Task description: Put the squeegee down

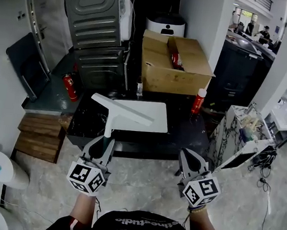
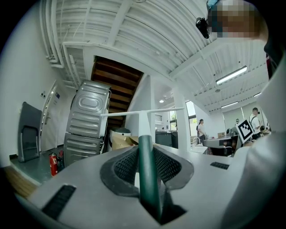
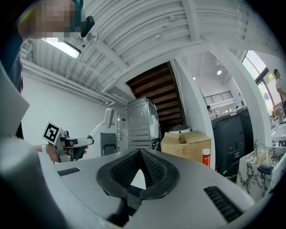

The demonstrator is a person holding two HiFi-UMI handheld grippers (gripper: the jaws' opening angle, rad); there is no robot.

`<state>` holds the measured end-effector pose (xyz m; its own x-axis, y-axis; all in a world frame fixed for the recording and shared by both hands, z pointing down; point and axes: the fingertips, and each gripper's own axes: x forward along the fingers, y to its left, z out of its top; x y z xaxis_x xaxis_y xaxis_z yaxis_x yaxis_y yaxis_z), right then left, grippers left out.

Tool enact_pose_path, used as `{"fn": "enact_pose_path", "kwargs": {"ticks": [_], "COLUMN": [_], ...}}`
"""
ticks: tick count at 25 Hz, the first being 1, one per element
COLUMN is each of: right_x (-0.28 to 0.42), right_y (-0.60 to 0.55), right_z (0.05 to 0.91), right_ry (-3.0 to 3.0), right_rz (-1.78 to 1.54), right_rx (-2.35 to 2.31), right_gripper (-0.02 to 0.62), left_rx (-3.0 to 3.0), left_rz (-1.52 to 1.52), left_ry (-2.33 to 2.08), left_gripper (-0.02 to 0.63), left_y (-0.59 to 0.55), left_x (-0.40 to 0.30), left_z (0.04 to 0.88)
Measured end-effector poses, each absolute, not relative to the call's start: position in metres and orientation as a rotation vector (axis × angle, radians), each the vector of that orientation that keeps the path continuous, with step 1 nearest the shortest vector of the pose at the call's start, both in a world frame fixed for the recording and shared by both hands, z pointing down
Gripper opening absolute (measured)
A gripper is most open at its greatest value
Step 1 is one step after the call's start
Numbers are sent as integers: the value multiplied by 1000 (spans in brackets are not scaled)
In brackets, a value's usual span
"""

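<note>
White plastic makes up the long blade of the T-shaped squeegee with a dark green handle. The left gripper holds it out toward 12 o'clock. That gripper's jaws pinch the green handle between their ribbed black pads, and the blade lies crosswise beyond the jaw tips. In the head view the blade hangs above the flat white rectangular board that lies on the black desk; whether it touches the board cannot be told.

The right gripper is at 3 o'clock from the left one, well apart from it. Its jaws are pressed together at the tips with nothing between them.

At 12 o'clock on the far side of the desk stands an open brown cardboard box. A red bottle with a white cap is at 1 o'clock from the right gripper. A red fire extinguisher is at 11 o'clock from the left gripper, off the desk.
</note>
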<state>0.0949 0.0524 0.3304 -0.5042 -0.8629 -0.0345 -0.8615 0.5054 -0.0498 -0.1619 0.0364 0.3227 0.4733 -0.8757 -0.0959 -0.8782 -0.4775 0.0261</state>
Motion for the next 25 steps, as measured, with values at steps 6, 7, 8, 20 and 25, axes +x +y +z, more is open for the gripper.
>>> {"fn": "enact_pose_path", "kwargs": {"ticks": [6,7,8,20,25], "right_x": [127,129,130,96,58], "right_y": [48,44,40,-81,-159], "right_z": [341,344,348,380,364], "right_ry": [2676,2670,2668,2716,2693], "right_rz": [-63,-77,-93,-178,-156], "right_rx": [-1512,-1509,-1504,-1534,-1546], "right_gripper": [38,38,38,38,38], "left_rx": [-2666,-2666,-2665,-2692,-2697], "left_rz": [129,108,83,38,83], "left_ry": [1601,1602,1607,1674,1635], "left_gripper": [98,98,98,98,98], "left_y": [43,42,40,-83,-164], "left_x": [-130,-128,-128,-168,-200], "left_z": [333,336,340,381,368]}}
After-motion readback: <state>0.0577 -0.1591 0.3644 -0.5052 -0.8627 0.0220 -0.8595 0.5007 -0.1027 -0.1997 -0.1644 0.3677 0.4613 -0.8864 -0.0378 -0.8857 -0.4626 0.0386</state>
